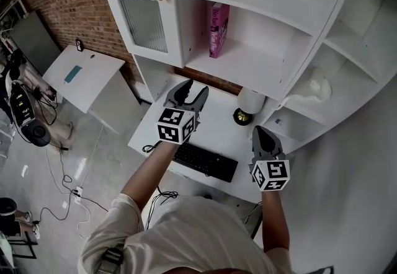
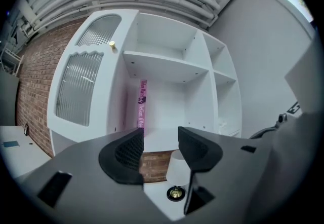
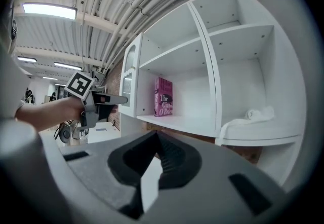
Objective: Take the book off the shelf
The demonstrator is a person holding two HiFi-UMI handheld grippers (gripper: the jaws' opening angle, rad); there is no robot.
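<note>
A pink book (image 1: 218,29) stands upright at the left end of the white shelf unit's (image 1: 260,74) middle shelf, next to the partition. My left gripper (image 1: 194,88) hovers below and in front of that shelf, open, with nothing between its jaws. In the left gripper view the book's spine (image 2: 141,104) rises just above the left jaw of that gripper (image 2: 159,146). My right gripper (image 1: 260,131) is lower and to the right, over the desk, shut and empty. The right gripper view shows the book (image 3: 163,97) straight beyond the closed tips of the right gripper (image 3: 156,137), with the left gripper (image 3: 96,102) at left.
A glass-paned cabinet door (image 1: 146,6) stands open just left of the book. On the desk (image 1: 217,127) below are a black keyboard (image 1: 205,162) and a small lamp (image 1: 250,104). A white cloth (image 1: 316,87) lies in the right compartment. A slanted side table (image 1: 82,74) and floor cables are left.
</note>
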